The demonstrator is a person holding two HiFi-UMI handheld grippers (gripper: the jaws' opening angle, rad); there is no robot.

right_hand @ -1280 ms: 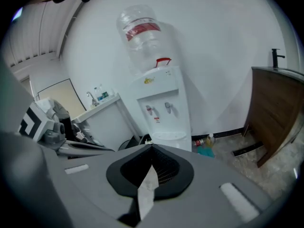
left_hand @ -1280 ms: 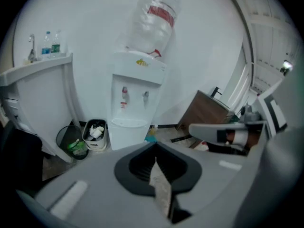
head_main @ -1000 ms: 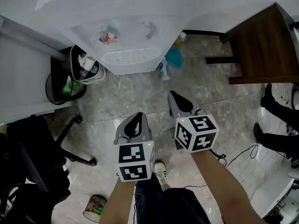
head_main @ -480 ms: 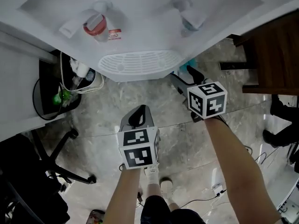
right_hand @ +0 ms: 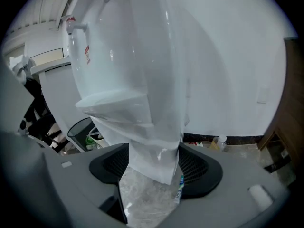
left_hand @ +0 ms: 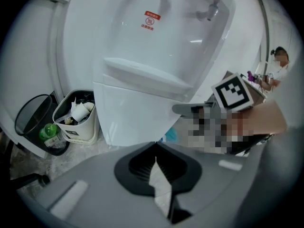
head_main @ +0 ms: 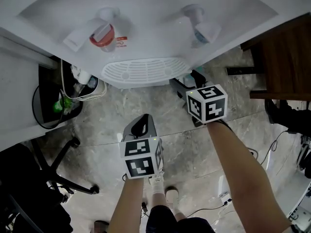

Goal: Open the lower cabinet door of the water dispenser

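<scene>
The white water dispenser (head_main: 146, 13) fills the top of the head view, with its red tap (head_main: 102, 33), blue tap (head_main: 201, 29) and slotted drip tray (head_main: 146, 69). Its lower cabinet (left_hand: 130, 115) stands below the tray, and the door front looks flush with the body. My right gripper (head_main: 183, 84) reaches under the tray's right end. Its jaws are opening, and they stand wide on either side of the cabinet's lower corner (right_hand: 154, 146) without pressing on it. My left gripper (head_main: 141, 124) hangs shut and holds nothing, short of the cabinet.
A white waste bin (head_main: 87, 86) and a black bin (head_main: 51, 106) stand left of the dispenser. A black office chair (head_main: 43, 178) is at lower left. Dark wooden furniture (head_main: 284, 52) is at right. A small tube (right_hand: 180, 186) lies on the marble floor beside the cabinet.
Both grippers dropped lower and moved in toward the dispenser's base. The right jaws went from shut to wide apart. Little has shifted in the last half second.
</scene>
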